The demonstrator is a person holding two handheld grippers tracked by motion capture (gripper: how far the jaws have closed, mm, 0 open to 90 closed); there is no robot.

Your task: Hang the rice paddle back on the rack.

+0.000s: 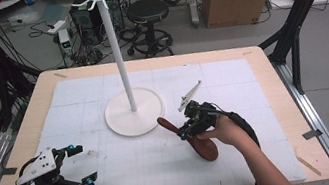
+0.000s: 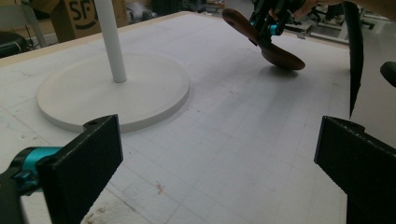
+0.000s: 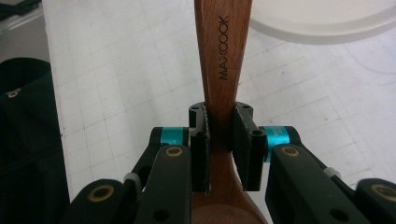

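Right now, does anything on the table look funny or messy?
Nothing is spilled or broken. The one odd sight is the wooden spoon: it sits tilted, bowl end touching the white mat and handle raised, because the right gripper clamps its neck. The white stand is upright.

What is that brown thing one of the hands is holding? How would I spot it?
Find the white stand with its tall pole at the middle of the table. Just to its right, the right gripper clamps a wooden spoon. It is the one dark brown piece on the white mat, with MAXCOOK printed on its handle.
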